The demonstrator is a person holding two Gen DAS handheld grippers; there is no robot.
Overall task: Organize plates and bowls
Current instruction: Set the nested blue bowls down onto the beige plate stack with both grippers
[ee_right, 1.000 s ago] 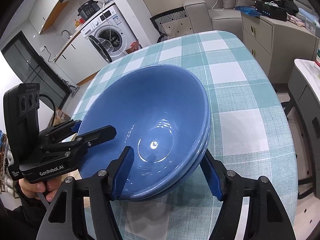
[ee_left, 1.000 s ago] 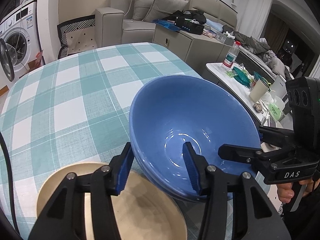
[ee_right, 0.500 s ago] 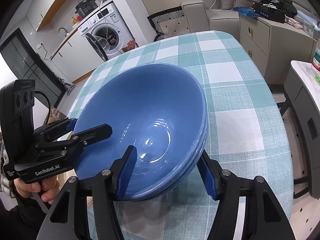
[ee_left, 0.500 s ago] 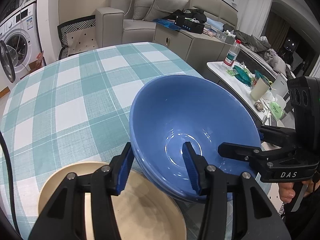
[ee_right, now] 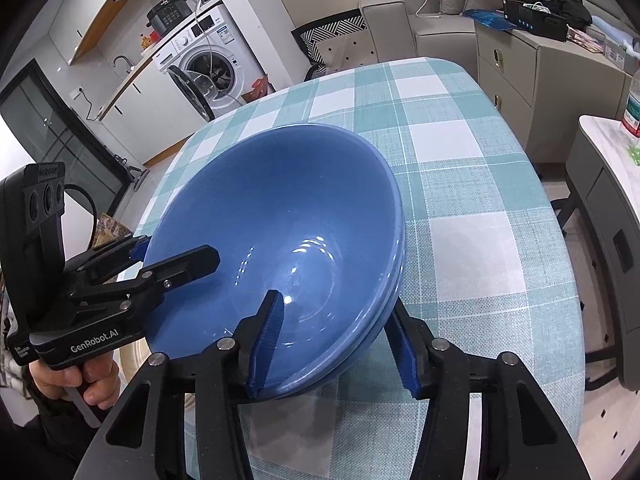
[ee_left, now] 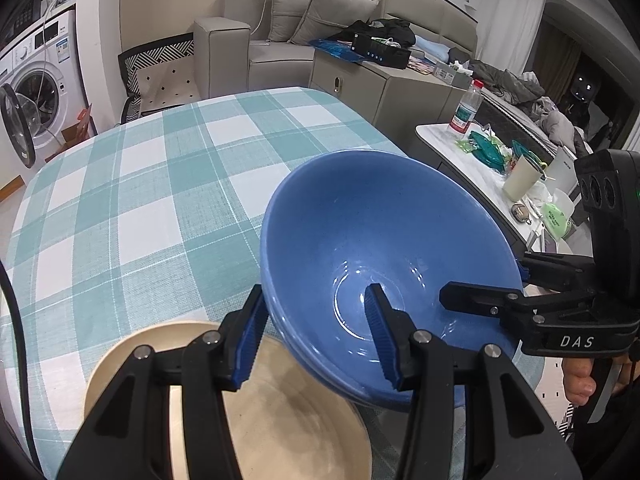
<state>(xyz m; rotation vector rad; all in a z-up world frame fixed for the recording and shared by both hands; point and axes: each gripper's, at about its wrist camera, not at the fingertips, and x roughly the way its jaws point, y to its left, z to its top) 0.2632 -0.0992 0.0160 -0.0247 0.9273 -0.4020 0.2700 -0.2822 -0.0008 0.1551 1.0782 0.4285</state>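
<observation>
Two nested blue bowls (ee_left: pixel 384 248) are held tilted above the checked tablecloth; they also show in the right wrist view (ee_right: pixel 280 240). My left gripper (ee_left: pixel 316 340) straddles their near rim, one finger inside and one outside. My right gripper (ee_right: pixel 336 344) straddles the opposite rim the same way. Each gripper shows in the other's view, the right gripper (ee_left: pixel 500 292) at the bowls' right edge, the left gripper (ee_right: pixel 160 260) at their left edge. A beige plate (ee_left: pixel 288 412) lies on the table under my left gripper.
The table (ee_right: pixel 460 184) with the teal and white cloth (ee_left: pixel 132 200) stretches ahead. A side counter (ee_left: pixel 472 160) with a bottle, cup and clutter stands to the right. A sofa (ee_left: pixel 280 40) and a washing machine (ee_right: pixel 208 64) are behind.
The bowls and both grippers have shifted slightly toward the near edge of the table. Both grips are unchanged.
</observation>
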